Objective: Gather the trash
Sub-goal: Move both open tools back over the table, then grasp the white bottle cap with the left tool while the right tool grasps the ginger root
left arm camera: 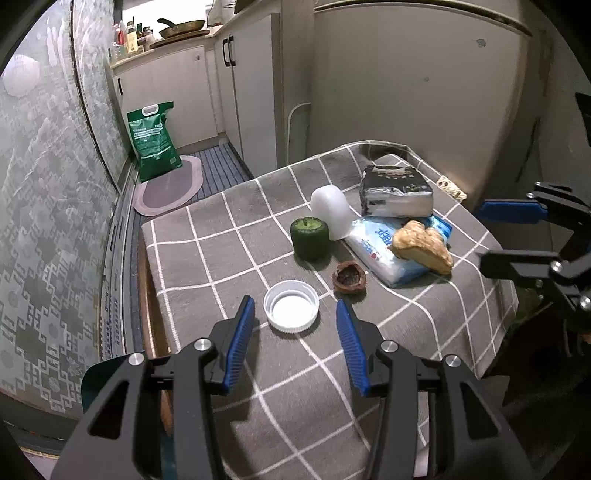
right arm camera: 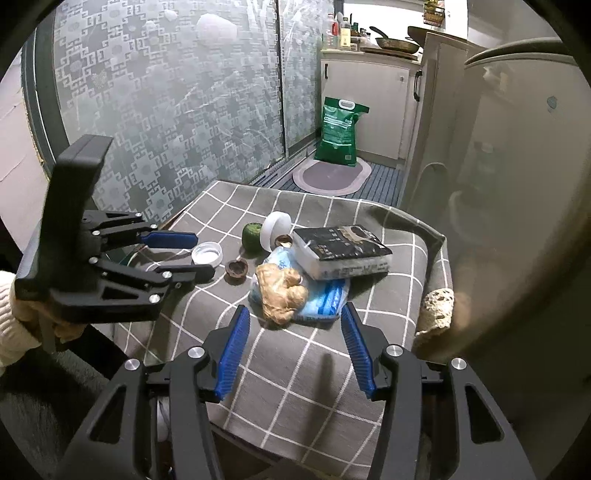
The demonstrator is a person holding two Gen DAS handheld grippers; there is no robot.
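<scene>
Checked grey cloth point(left arm camera: 207, 258) hides the bench; white cap point(left arm camera: 291, 305) lies before the left gripper point(left arm camera: 295, 314), ginger point(right arm camera: 282, 293) before the right gripper point(right arm camera: 295, 321); both jaws released, empty.

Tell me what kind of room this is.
Most likely a small home kitchen: a frying pan and bottles sit on a counter over white cabinets, and a cloth-covered table holds food scraps.

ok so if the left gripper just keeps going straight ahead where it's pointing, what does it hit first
Most likely the white lid. The left gripper is open, and the lid lies on the checked cloth right between its fingertips. The walnut shell sits just beyond, slightly right. Height above the cloth is hard to judge.
</scene>
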